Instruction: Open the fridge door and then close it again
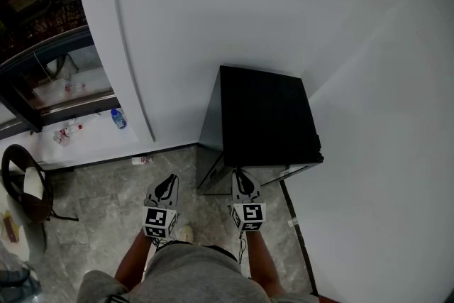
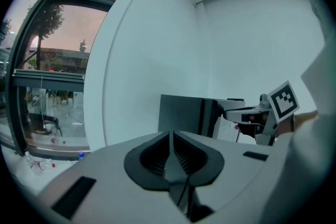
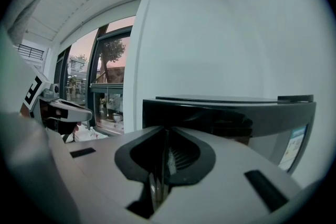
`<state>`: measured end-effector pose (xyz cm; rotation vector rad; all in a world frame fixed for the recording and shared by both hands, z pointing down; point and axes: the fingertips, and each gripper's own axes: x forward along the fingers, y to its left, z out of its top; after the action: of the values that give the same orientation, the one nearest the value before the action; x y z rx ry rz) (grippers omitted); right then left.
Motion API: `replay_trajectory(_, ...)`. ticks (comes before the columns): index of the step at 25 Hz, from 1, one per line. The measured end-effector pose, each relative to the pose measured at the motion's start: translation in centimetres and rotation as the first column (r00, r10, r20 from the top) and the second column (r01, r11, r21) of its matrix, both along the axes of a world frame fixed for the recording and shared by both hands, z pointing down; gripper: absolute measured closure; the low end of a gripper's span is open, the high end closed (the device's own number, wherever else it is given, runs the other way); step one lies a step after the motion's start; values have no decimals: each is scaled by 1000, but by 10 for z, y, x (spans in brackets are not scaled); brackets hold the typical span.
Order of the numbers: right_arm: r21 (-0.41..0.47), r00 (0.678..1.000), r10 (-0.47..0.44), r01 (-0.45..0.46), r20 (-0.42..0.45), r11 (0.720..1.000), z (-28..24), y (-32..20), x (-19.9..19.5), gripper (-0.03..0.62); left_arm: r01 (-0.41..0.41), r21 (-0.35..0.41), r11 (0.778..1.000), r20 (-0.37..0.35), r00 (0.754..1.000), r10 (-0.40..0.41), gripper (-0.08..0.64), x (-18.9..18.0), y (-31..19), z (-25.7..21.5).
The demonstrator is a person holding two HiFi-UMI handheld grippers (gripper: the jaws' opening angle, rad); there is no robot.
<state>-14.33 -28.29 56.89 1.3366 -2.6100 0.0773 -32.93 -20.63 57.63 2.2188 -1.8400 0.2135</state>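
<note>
A small black fridge (image 1: 262, 113) stands in the corner of two white walls, with its door (image 1: 284, 171) facing me and lying flat against the body. My right gripper (image 1: 242, 175) is shut with nothing in it, its tips right at the door's top front edge. In the right gripper view the jaws (image 3: 165, 136) meet just in front of the door's glossy top (image 3: 231, 113). My left gripper (image 1: 169, 182) hangs shut and holds nothing, left of the fridge over the floor. From the left gripper view (image 2: 170, 136) the fridge (image 2: 181, 115) is further ahead and the right gripper (image 2: 247, 112) is beside it.
A white column (image 1: 106, 46) rises left of the fridge, and beyond it a glass window front (image 1: 50, 74). Bottles (image 1: 118, 118) lie at the window's foot, and another bottle (image 1: 141, 160) lies by the wall. A dark round seat (image 1: 25, 184) stands at far left on the marble floor.
</note>
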Motion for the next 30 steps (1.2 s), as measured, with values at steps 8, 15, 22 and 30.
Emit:
replay_trajectory(8, 14, 1000, -28, 28, -8, 1000, -10, 15, -1, 546, -19, 15, 1000, -3, 1000, 19, 534, 8, 10, -6)
replay_trajectory(15, 40, 999, -13, 12, 32, 999, -34, 44, 10, 546, -44, 41, 998, -9, 999, 44, 534, 18, 22, -18)
replay_trajectory(22, 45, 999, 17, -19, 42, 999, -40, 80, 27, 546, -88, 61, 994, 2, 996, 88, 534, 31, 39, -27)
replay_trajectory(30, 30, 997, 48, -50, 66, 998, -35, 115, 41, 545, -129, 60, 990, 9, 992, 129, 534, 46, 59, -28)
